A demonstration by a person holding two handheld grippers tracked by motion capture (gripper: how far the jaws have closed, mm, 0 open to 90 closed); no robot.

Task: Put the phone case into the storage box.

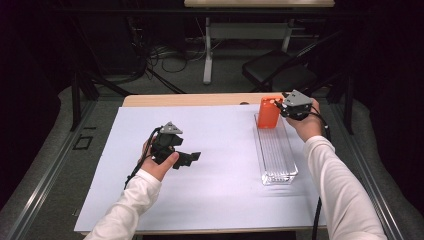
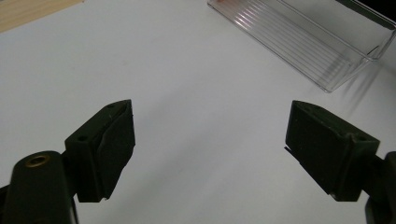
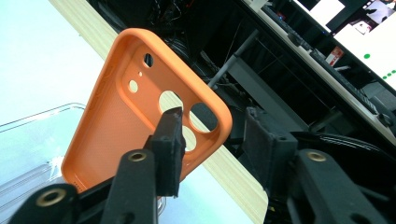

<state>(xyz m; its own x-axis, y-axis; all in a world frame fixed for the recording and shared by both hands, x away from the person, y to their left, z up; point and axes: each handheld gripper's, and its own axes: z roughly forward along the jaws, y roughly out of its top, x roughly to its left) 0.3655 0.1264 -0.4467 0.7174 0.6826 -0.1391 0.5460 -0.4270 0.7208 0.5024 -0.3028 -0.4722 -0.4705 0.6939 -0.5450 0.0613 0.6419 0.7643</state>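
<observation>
High view: orange phone case (image 1: 269,113) stands upright at the far end of a clear ribbed plastic tray (image 1: 278,155), upper right of centre; the tray's long axis runs from there down toward the lower right. Right claw (image 1: 280,106) sits at the case's top right corner, so the case lies just left of it; right hand is by far the nearer one. Left claw (image 1: 192,157) rests mid-left over the white sheet (image 1: 210,200) covering the bench (image 1: 190,100), well apart from tray and case. Left gripper view: left claw (image 2: 210,140) spread wide, nothing between the pads, matte white sheet below, the tray's (image 2: 327,51) near end at upper right, glossy with fine ridges. Right gripper view: case (image 3: 116,116) fills centre-left, tilted in frame, long axis running lower left to upper right, soft matte rubbery look, rounded corners, camera cut-outs near its top. Right claw (image 3: 212,140) partly open; one pad overlaps the cut-out area, the other stands off the case's edge with a gap, so it looks let go, though contact at the near pad is hard to judge. Case bottom sits inside the tray (image 3: 28,140). Next move likely turns on backing the claw off to the right without tipping the case.
</observation>
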